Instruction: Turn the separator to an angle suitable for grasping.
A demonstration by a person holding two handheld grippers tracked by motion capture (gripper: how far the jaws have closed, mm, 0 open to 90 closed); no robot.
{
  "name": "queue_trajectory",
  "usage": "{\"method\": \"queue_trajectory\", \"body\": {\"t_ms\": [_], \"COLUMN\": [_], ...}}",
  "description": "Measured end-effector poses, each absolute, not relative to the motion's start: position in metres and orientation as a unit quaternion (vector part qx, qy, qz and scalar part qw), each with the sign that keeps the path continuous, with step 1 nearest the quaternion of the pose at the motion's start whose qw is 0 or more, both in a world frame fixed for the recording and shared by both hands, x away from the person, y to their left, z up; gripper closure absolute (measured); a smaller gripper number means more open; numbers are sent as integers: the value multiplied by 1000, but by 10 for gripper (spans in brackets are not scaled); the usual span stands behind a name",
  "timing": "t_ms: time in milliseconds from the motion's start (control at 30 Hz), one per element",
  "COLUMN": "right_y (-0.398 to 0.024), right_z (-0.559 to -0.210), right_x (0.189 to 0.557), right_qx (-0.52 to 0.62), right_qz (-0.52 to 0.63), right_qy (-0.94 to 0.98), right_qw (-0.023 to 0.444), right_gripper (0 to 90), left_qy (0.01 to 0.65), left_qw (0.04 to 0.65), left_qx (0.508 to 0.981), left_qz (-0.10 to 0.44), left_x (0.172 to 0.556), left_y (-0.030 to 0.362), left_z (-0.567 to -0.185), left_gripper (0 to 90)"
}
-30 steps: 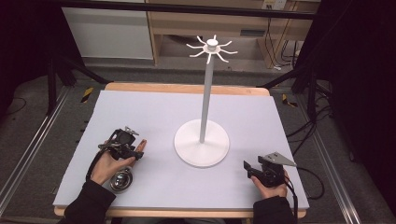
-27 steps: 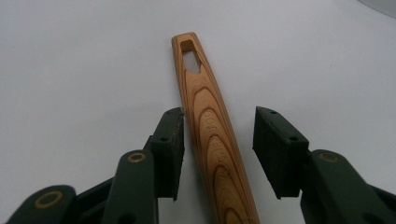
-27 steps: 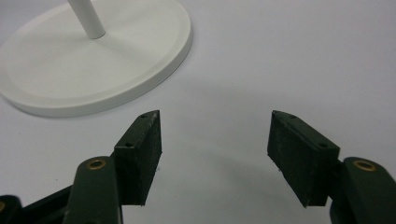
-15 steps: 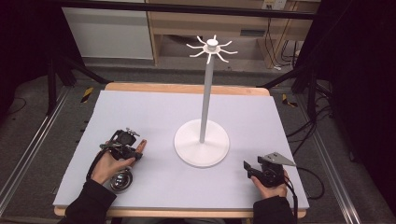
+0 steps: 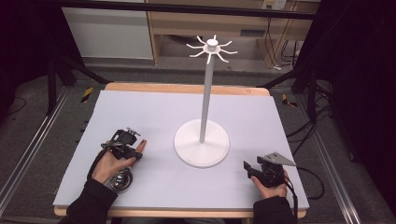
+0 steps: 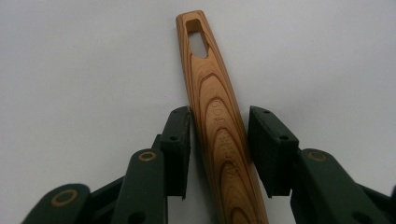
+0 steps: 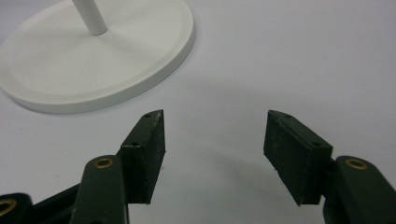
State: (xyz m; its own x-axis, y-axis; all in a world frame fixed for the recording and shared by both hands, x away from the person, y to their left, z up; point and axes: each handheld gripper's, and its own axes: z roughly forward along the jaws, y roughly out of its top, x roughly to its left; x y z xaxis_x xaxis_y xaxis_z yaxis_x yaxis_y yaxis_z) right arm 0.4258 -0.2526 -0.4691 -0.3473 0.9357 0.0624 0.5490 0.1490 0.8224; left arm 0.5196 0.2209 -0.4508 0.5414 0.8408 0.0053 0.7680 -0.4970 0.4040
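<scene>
A wooden handle (image 6: 212, 93) with a slotted hole near its tip lies on the white table top (image 5: 159, 112). My left gripper (image 6: 219, 116) has its pads closed against both sides of this handle. From above, the left gripper (image 5: 125, 140) sits under the person's left hand, and the handle's orange tip (image 5: 141, 143) pokes out past it. A round metal bowl (image 5: 120, 179), which seems to be the utensil's other end, lies by the wrist. My right gripper (image 7: 215, 121) rests at the front right (image 5: 247, 168); its jaws stand apart with nothing between them.
A white stand (image 5: 191, 147) with a round base, a tall pole (image 5: 207, 93) and a ring of hooks (image 5: 212, 46) on top occupies the table's middle. Its base (image 7: 93, 60) is just ahead and left of the right gripper. Cables trail off the table's right edge.
</scene>
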Motion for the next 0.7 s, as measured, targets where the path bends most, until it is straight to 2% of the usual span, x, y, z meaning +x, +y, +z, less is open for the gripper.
{"method": "queue_trajectory", "body": {"t_ms": [300, 433, 700], "right_y": [-252, -253, -253], "right_z": [-469, -469, -469], "right_x": [426, 426, 426], "right_qx": [517, 517, 518], "right_qz": [397, 397, 397], "right_qy": [718, 719, 719], "right_qw": [241, 242, 239], "right_gripper": [389, 388, 388], "left_qy": [483, 490, 491], "left_qw": [180, 163, 162], "left_qx": [852, 851, 852], "left_qz": [95, 91, 86], "left_x": [522, 526, 527], "left_y": [221, 220, 221], "left_z": [-450, -448, -448], "left_gripper": [607, 671, 673]}}
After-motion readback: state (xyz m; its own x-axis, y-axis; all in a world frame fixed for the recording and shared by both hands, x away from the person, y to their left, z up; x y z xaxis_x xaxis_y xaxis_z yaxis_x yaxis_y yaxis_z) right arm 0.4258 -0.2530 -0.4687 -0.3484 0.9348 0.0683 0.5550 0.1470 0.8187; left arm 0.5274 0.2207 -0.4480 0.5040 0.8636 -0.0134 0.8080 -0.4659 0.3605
